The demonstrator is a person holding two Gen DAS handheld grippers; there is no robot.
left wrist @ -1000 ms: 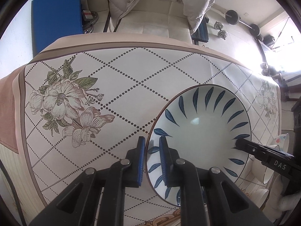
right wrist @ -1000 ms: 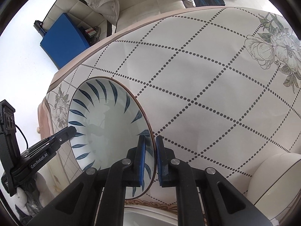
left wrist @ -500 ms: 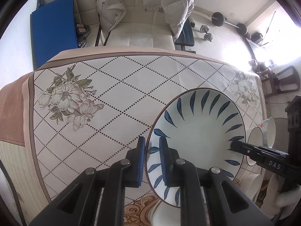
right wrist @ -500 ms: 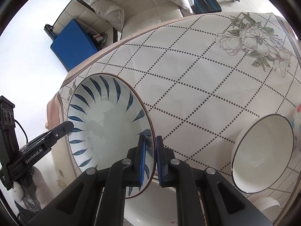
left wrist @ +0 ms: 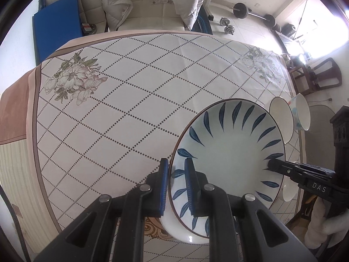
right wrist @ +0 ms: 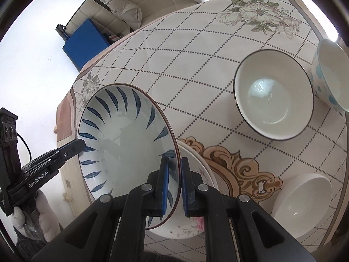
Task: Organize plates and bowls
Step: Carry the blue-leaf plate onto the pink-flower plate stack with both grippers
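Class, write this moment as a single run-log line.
left gripper: shut on blue-leaf white ceramic plate | right gripper: shut on opposite rim | plate: above floral-rimmed white plate

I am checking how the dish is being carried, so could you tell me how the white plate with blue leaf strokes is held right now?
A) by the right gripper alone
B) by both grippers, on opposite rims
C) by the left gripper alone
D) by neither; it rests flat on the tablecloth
B: the left gripper and the right gripper each have their jaws shut on opposite rims of the white plate with blue leaf strokes.
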